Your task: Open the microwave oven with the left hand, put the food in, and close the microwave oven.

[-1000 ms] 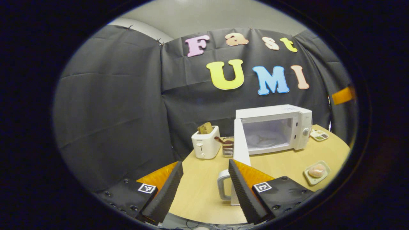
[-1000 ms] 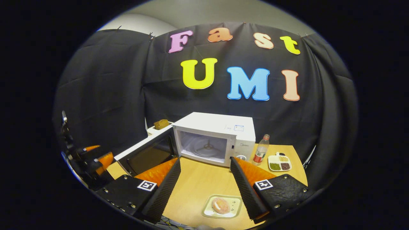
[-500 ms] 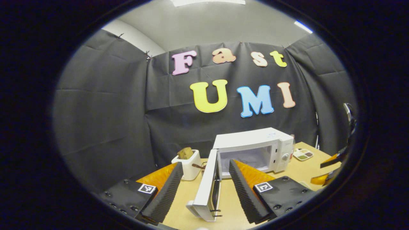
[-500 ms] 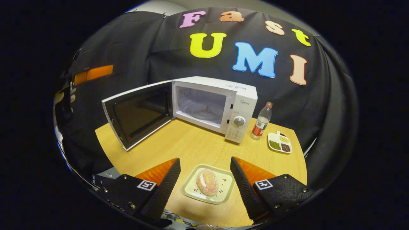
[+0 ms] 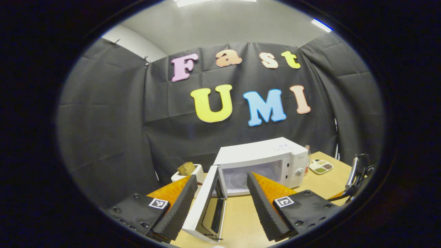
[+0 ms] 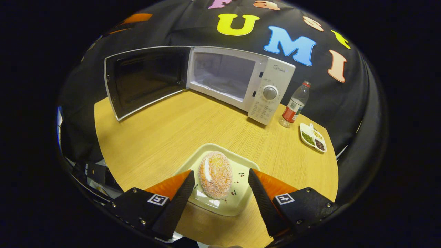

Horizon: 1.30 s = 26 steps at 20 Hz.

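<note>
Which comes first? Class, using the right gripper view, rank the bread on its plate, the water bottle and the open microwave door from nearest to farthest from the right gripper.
1. The bread on its plate, between the fingers of the right gripper.
2. The water bottle, far right, beside the microwave.
3. The microwave door, swung open at far left; close to the bottle in distance, so this order is tentative.
</note>
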### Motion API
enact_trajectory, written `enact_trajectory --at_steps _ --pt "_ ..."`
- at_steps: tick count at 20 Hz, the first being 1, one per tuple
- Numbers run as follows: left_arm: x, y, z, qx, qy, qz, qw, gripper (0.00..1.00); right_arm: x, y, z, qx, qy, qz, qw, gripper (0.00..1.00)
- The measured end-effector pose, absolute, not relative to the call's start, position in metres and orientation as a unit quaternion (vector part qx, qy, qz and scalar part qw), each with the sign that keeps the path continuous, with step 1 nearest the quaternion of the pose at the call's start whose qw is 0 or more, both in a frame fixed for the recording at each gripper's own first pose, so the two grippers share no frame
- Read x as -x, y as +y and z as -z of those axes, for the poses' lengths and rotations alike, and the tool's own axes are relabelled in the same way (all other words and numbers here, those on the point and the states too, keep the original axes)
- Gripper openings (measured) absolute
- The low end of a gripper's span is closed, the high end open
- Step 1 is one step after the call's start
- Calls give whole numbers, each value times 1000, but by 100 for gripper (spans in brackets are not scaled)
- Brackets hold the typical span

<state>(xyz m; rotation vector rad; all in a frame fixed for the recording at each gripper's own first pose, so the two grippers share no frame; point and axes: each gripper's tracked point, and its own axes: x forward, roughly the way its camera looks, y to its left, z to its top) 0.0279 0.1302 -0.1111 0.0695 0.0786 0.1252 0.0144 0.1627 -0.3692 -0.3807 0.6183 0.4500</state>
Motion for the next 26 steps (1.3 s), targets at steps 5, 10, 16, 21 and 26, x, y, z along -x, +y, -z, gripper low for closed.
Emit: enact_trajectory --at_steps 5,10,16,21,26 --pt "-34 133 121 -45 51 -61 996 97 -29 176 390 189 315 -225 902 96" --pt "-34 145 134 -45 67 -65 995 94 -40 180 402 194 325 -224 898 90" --pt "-39 150 142 -48 75 -61 994 94 -44 178 404 183 355 -231 887 69" --pt "-43 157 142 -47 72 -60 995 98 -49 185 377 138 358 -224 896 60" --pt "-42 169 144 -44 71 -59 995 97 -70 235 317 12 335 -240 911 59"
